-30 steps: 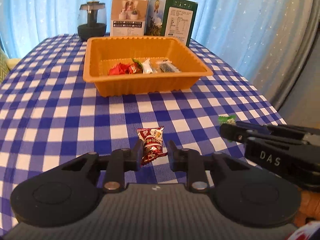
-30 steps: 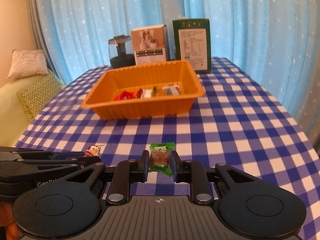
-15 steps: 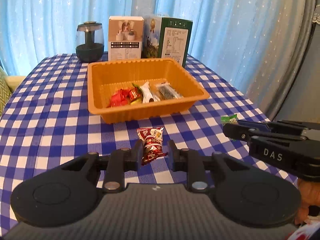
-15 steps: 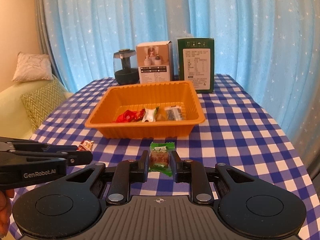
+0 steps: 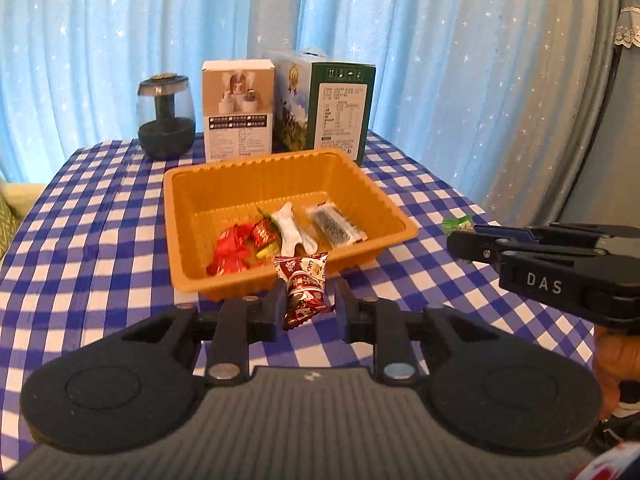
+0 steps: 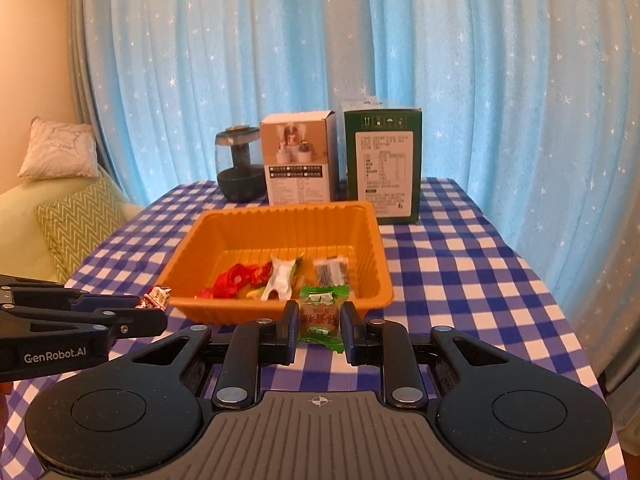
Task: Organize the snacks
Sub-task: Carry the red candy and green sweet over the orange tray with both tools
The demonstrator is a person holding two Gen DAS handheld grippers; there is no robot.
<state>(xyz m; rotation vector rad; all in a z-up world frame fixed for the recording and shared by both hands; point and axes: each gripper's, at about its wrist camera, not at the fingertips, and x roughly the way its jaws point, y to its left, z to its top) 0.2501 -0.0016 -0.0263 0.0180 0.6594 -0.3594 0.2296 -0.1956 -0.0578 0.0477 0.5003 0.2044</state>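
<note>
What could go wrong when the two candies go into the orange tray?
1. The red candy is pinched only by the left gripper near its lower end, so it might slip out before reaching the orange tray.
2. The right gripper with the green candy is close beside it; they might bump over the tray.

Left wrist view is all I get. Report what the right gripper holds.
Observer: The right gripper is shut on a green candy, clamped at its middle with the wrapper upright.
Operator: Place it against the tray.
Observer: In the right wrist view it shows in front of the orange tray, at the near wall. I cannot tell whether it is over the rim.
Operator: Name what stands beside the table.
Observer: A white pillow leans on a sofa.
</note>
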